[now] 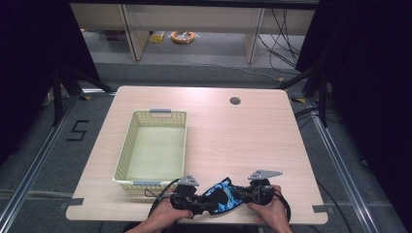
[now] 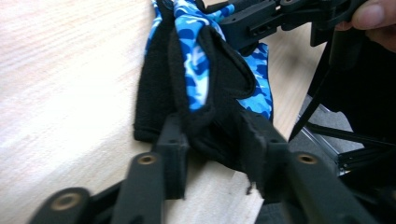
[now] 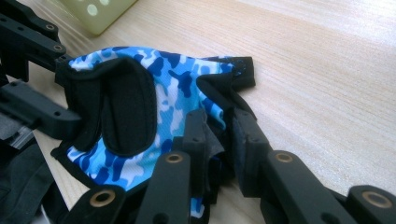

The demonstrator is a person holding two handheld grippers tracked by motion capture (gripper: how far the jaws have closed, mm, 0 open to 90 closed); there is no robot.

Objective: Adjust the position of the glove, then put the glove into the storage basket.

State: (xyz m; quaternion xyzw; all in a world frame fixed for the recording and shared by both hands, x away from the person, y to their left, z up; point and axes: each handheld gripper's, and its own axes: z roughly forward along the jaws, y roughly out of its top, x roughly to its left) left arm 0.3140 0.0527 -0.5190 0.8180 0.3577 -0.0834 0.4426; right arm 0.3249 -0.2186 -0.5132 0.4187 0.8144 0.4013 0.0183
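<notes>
we have the blue camouflage glove (image 1: 222,196) at the table's (image 1: 243,141) near edge, beside the basket (image 1: 154,148); it looks light, limp and grippy, so we hold its thick black edges; left gripper (image 2: 219,144) and right gripper (image 3: 219,135) both clamp the fabric.

glove (image 2: 205,84) — far end cut off | jaws hide its gripped edges — blurred
</notes>
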